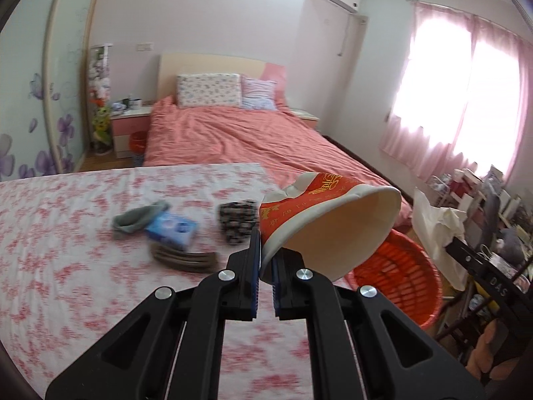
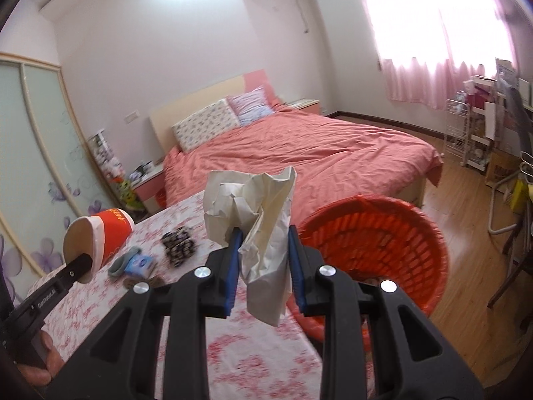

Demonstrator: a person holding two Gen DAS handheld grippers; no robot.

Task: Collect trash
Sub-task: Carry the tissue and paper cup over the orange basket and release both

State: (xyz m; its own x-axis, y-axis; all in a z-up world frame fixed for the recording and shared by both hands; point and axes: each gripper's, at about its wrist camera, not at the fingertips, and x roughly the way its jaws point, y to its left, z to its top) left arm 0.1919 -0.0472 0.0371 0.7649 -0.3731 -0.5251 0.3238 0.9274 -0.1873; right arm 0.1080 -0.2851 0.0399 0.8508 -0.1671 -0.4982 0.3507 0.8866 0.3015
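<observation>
Pinching a red paper cup [image 1: 319, 220] by its rim, the left tool [image 1: 265, 266] hangs beside the right tool [image 2: 263, 260], which grips crumpled paper [image 2: 256, 213]; an orange basket [image 2: 383, 233] sits at three o'clock.

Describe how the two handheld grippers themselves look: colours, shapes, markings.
Both are matte black plastic linkages with triangular cutouts and round silver pivot bolts. The left gripper and right gripper have blue ribbed pads lining their fingers. White lettering marks the side of each body. A bare hand holds the left one; no cables visible.
</observation>
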